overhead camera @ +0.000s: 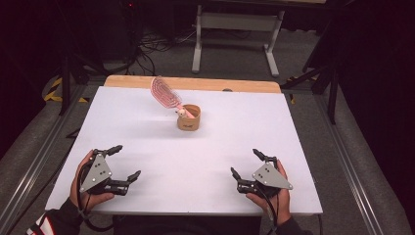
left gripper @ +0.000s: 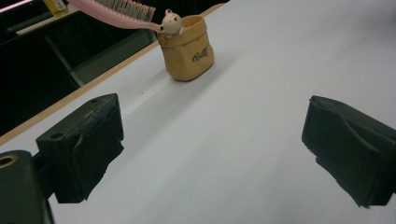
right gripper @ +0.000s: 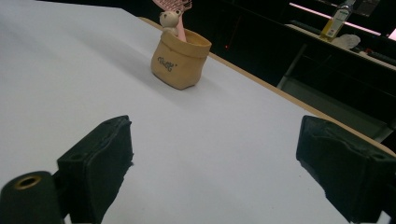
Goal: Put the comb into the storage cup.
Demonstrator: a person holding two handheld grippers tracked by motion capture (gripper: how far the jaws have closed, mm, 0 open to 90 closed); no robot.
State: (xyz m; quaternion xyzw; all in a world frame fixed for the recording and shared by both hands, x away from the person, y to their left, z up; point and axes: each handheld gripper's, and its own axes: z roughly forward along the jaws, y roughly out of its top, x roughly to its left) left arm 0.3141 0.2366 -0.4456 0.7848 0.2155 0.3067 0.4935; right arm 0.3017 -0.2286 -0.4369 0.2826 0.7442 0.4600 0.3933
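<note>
In the high view, a small tan pot [overhead camera: 189, 118] shaped like a sack is seen standing upright on the white table [overhead camera: 147, 127], toward the far middle. A pink hairbrush [overhead camera: 165, 93] is stood in it, handle down, with a tiny bear figure [overhead camera: 181, 113] perched at the pot's rim. The brush's long axis is tilted up and away to the far left, its oval head overhanging the table beyond the pot. Wide bare surface is left on every side of the pot; the wooden far edge [overhead camera: 195, 83] lies just behind it. The left gripper [overhead camera: 125, 164] is held near the front left corner, its jaws spread wide; the right gripper [overhead camera: 246, 163] is held near the front right, jaws likewise spread. Both are well apart from the pot.

In the left gripper view, the pot [left gripper: 187, 49] is seen ahead beyond the parted jaws, dark lettering on its side, the bear [left gripper: 170, 23] at its rim and the brush [left gripper: 116, 10] leaning off to the upper left, bristles upward. The table edge runs along the left.

In the right gripper view, the pot [right gripper: 180, 58] is seen ahead left of centre between widely parted jaws, with the brush handle [right gripper: 180, 32] rising from it. The table edge runs behind and to the right.
</note>
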